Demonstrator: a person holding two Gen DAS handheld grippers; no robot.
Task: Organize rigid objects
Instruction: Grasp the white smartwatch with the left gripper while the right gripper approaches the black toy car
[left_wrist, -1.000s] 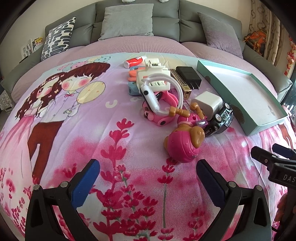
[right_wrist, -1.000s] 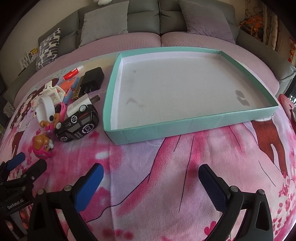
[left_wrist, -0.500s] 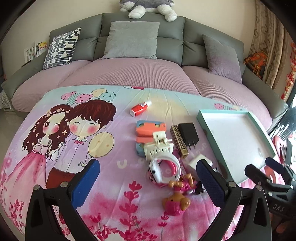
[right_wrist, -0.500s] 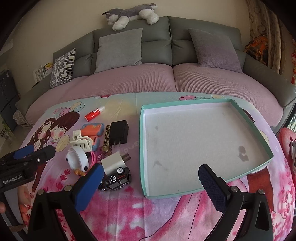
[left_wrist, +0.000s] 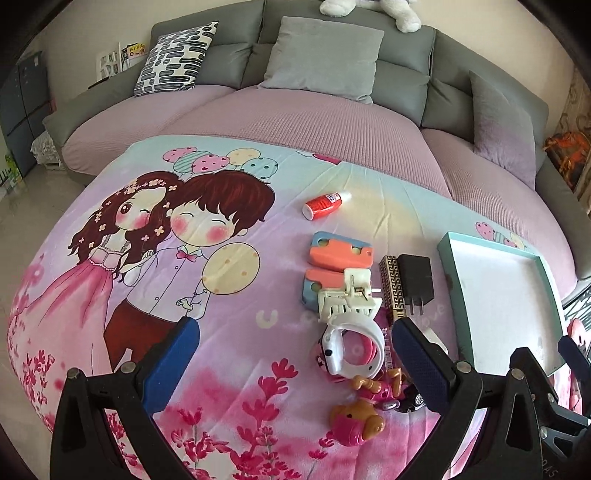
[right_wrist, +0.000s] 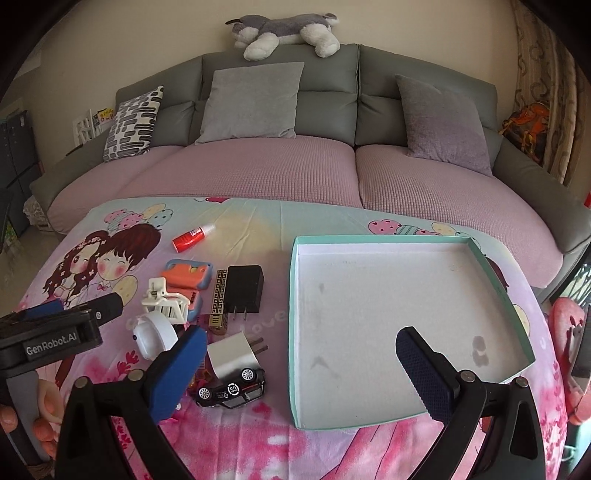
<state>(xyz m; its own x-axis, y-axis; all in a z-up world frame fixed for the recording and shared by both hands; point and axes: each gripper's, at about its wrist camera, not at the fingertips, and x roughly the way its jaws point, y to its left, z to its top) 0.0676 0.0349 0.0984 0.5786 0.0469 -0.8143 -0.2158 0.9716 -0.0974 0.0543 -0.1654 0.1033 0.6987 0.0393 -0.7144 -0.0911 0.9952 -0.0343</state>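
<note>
Hovering: left tongs (left_wrist: 295, 363) and right tongs (right_wrist: 301, 365), both spread apart, holding nothing.
Open room: bare cartoon-print cloth (left_wrist: 229, 295) at left of frame; teal tray (right_wrist: 406, 242) empty at right.
Toys: black car (right_wrist: 231, 387), white charger (right_wrist: 232, 356), black charger (right_wrist: 243, 288), red bottle (right_wrist: 190, 236) clustered left of tray.
Relative: car just beside right tongs' left finger.

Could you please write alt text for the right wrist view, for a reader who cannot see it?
An empty teal tray sits on a cartoon-print blanket, with a toy car, chargers and clips piled to its left. The open right gripper hovers in front, holding nothing.
</note>
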